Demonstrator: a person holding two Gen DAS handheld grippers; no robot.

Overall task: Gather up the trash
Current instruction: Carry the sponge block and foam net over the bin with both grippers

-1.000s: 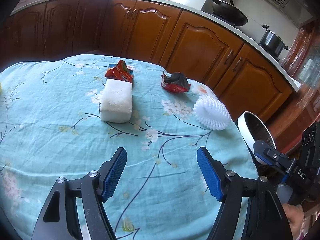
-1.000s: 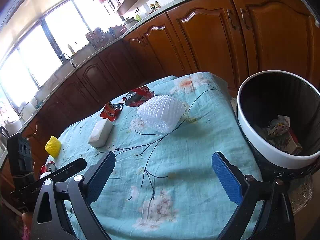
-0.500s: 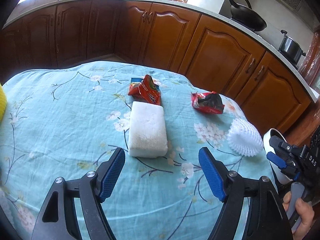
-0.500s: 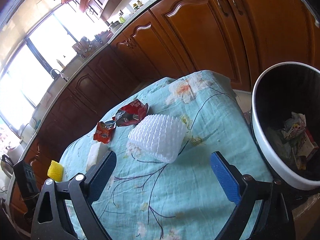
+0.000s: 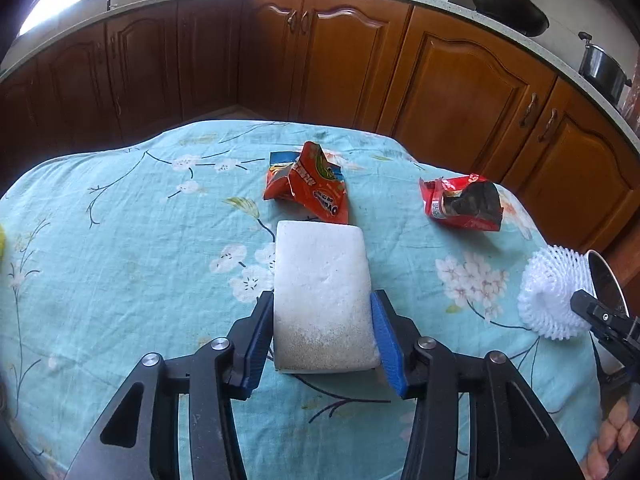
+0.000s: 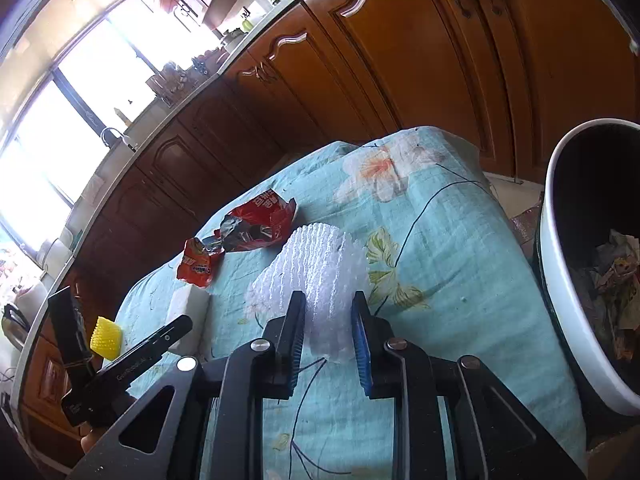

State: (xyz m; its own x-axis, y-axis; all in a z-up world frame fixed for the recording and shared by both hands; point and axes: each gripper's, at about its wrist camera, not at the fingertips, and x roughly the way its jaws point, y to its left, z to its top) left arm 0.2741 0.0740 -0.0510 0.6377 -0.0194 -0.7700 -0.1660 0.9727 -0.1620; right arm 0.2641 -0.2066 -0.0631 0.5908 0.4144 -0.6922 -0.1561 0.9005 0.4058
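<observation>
My left gripper [image 5: 322, 344] is shut on a white foam block [image 5: 322, 292] that lies on the teal floral tablecloth [image 5: 120, 248]. My right gripper [image 6: 326, 340] is shut on a white foam net sleeve [image 6: 316, 276], which also shows in the left wrist view [image 5: 550, 294]. An orange snack wrapper [image 5: 310, 186] lies just beyond the block. A red and black wrapper [image 5: 462, 202] lies to its right. The white-rimmed trash bin [image 6: 560, 280] stands at the table's right end and holds several bits of trash.
A yellow foam net [image 6: 105, 336] lies at the table's far left end. Brown wooden cabinets [image 5: 452, 92] run close behind the table. A wok [image 5: 508, 4] and a pot [image 5: 604, 68] sit on the counter.
Both grippers have moved forward and closed, the left one on the foam block and the right one on the white net sleeve.
</observation>
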